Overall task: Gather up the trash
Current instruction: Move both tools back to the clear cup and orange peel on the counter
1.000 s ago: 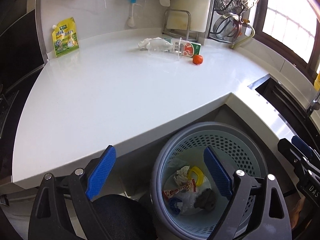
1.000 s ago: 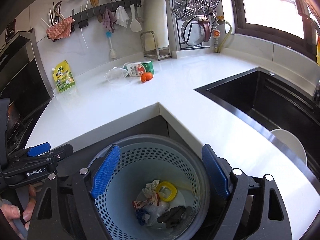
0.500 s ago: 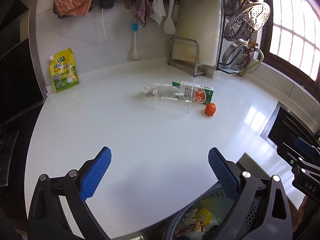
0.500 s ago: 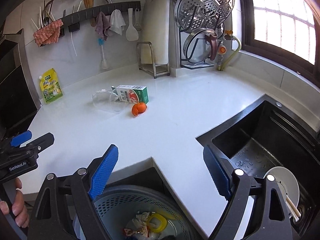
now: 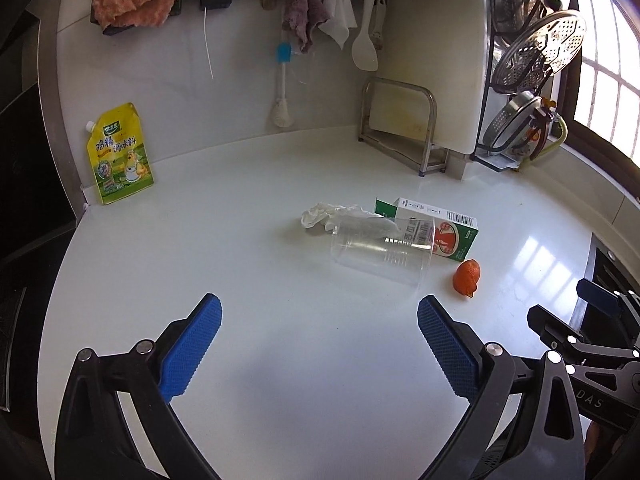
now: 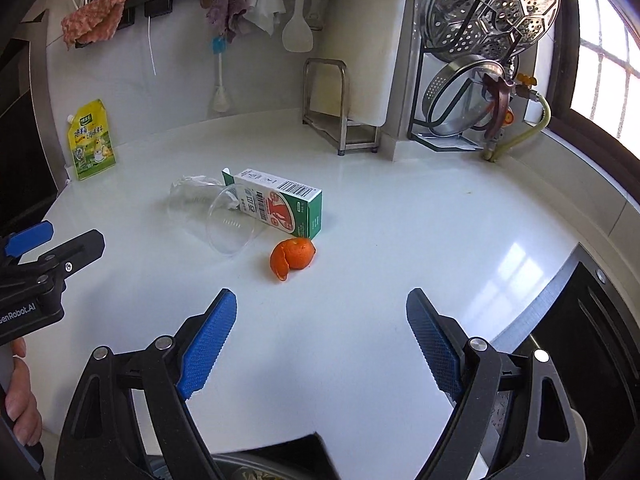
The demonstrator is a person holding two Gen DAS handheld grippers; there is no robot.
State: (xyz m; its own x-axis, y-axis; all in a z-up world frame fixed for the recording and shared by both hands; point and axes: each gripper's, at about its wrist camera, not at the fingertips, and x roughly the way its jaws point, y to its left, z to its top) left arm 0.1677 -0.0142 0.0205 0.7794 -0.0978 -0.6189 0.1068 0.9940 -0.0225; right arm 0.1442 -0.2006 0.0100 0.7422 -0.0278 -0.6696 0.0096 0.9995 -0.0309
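Both tongs (image 5: 319,332) (image 6: 321,330) gape above bare countertop (image 5: 280,360), short of cup (image 5: 380,254).

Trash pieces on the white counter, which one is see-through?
The clear plastic cup lying on its side, in front of the green-and-white carton; the carton, crumpled white tissue and orange peel are opaque.

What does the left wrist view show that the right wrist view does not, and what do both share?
Only the left wrist view shows the crumpled tissue clearly, lying behind the cup. Only the right wrist view shows the bin rim at its bottom edge. Both show the clear plastic cup on its side, the green carton, the orange peel, the yellow pouch and both open grippers.
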